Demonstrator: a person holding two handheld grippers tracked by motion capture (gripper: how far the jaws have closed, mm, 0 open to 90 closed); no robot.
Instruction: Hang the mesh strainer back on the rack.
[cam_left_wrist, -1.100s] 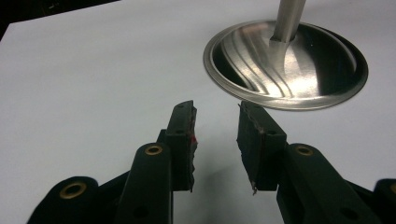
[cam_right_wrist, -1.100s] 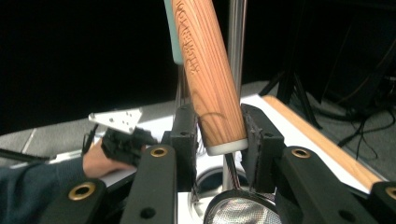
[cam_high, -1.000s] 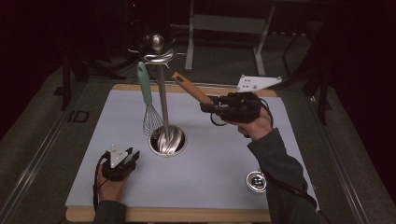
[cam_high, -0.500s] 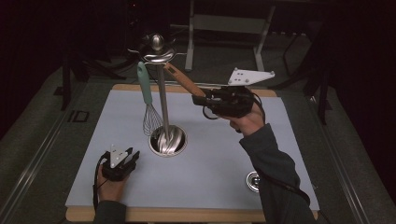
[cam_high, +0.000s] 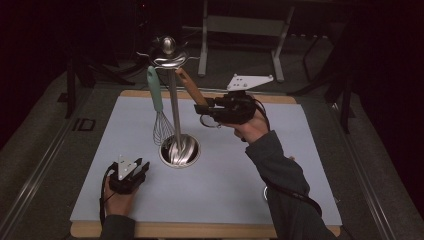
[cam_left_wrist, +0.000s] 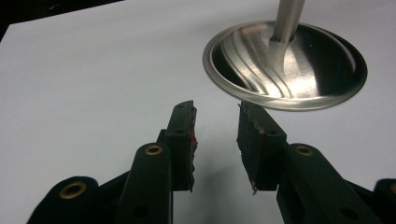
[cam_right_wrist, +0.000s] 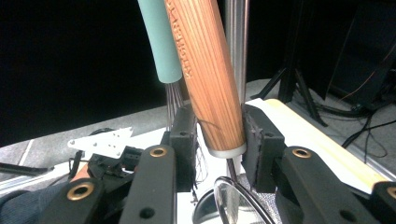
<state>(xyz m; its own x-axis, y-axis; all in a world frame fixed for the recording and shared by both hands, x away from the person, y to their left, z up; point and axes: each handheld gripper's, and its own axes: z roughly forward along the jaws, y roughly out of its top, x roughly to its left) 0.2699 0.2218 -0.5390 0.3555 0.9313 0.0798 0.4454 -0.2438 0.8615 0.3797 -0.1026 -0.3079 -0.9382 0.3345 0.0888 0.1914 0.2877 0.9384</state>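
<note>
A: Held where, the wooden-handled utensil (cam_right_wrist: 205, 79)?

B: Clamped between the jaws of the right gripper (cam_high: 212, 110), near the handle's lower end by its metal collar; handle tilted up toward 11 o'clock, top end close under the hook crown of the tall steel utensil stand (cam_high: 175, 107). Whether already caught on a hook: impossible to tell.

A: And around it?

B: Hung at 9 o'clock of the pole, a whisk with a mint-green handle (cam_high: 156, 102); round dished base (cam_left_wrist: 285, 65) set on the pale blue mat (cam_high: 100, 165).

A: Left gripper (cam_left_wrist: 215, 140)?

B: Rested on the mat at 7 o'clock of the base, jaws parted, nothing between them.

A: Progress?

B: Judged late: lifted and brought to the stand; left to do, seating on a hook and letting go.
</note>
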